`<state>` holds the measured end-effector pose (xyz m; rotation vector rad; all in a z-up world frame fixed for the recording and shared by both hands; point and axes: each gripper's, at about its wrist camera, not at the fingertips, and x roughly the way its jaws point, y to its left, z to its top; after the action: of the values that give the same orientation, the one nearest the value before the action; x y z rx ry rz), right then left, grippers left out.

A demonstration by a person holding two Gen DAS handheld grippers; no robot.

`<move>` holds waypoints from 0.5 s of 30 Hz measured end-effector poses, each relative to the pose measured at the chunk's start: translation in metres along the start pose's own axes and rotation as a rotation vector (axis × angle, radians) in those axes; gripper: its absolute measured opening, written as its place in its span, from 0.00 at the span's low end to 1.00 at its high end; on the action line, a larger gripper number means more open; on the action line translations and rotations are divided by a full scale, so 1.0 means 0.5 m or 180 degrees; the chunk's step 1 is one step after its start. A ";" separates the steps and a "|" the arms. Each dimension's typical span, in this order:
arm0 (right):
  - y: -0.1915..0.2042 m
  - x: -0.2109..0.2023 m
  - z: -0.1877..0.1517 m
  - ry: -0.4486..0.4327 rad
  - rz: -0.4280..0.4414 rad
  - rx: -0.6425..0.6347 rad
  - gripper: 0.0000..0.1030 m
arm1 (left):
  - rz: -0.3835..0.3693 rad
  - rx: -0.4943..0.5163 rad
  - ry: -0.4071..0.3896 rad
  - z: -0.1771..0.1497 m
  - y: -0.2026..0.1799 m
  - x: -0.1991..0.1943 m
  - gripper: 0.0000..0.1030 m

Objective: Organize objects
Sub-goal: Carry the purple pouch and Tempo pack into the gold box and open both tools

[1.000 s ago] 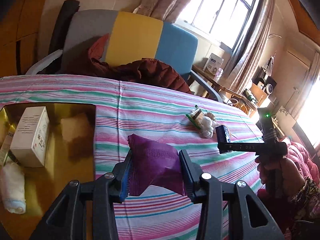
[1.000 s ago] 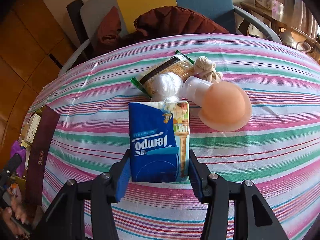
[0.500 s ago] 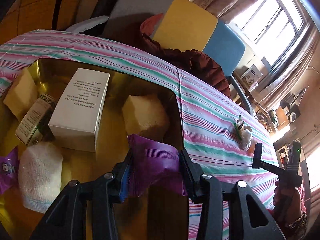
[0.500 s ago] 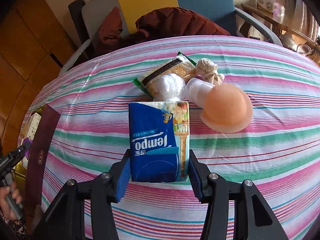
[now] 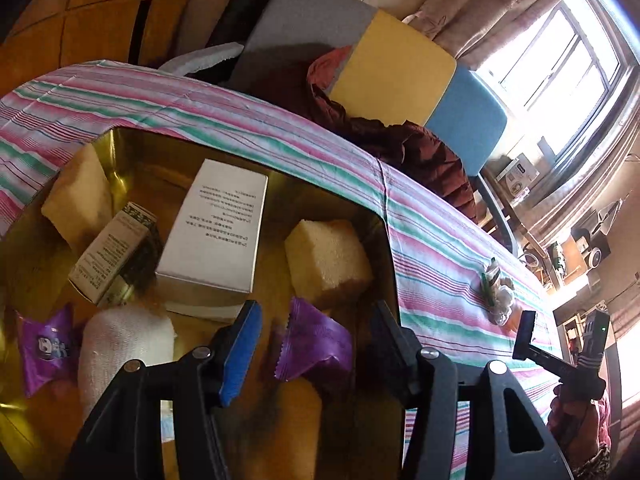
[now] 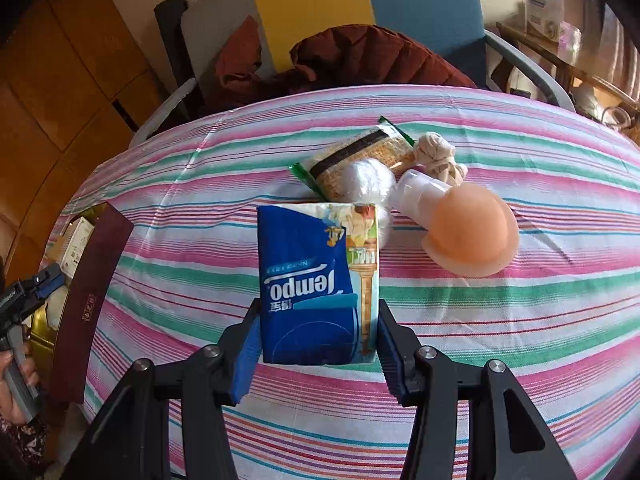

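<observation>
Releasing a purple sachet [image 5: 316,346] over the gold tin [image 5: 132,136], the left gripper [image 5: 314,350] has its jaws opening; the sachet lies between them, clear of both pads, just beside a yellow sponge block [image 5: 326,262]. Judged by its crimped edge and puffed body, the sachet is light, soft and crushable, best pinched across its flat middle. The right gripper [image 6: 318,346] pinches a blue Tempo tissue pack [image 6: 318,284] by its near end, pads pressed on both long sides; the pack stands on the striped tablecloth [image 6: 520,340]. It is probably light and yielding, its film wrap somewhat slippery, so a hold across the narrow width suits it.

Count inside the tin, left wrist view: two purple sachets (the second [image 5: 46,350] at the left), two yellow sponge blocks (the other [image 5: 78,196] at the far corner), one white carton [image 5: 218,232], one smaller printed carton [image 5: 114,254], one white gauze roll [image 5: 122,344].

Count on the cloth, right wrist view: one green-edged snack packet [image 6: 362,156], one white fluffy ball [image 6: 368,182], one knotted beige cloth [image 6: 438,158], one peach pump bottle [image 6: 466,232].
</observation>
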<state>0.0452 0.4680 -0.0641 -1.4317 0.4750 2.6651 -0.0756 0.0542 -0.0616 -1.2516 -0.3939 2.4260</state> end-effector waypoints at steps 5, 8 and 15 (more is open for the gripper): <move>0.080 -0.009 -0.008 -0.0051 0.0189 -0.0346 0.51 | 0.0132 0.0107 -0.0235 0.014 0.011 -0.044 0.55; 0.132 -0.002 -0.021 0.0004 0.0312 -0.0451 0.51 | 0.0177 0.0108 -0.0327 0.020 0.029 -0.064 0.55; 0.287 0.000 -0.048 0.0068 0.0833 -0.0639 0.51 | 0.0287 -0.0004 -0.0435 0.028 0.075 -0.100 0.55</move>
<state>0.0341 0.3247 -0.0432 -1.5490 0.4343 2.9808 -0.0680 -0.0028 -0.0334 -1.1303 -0.3847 2.5971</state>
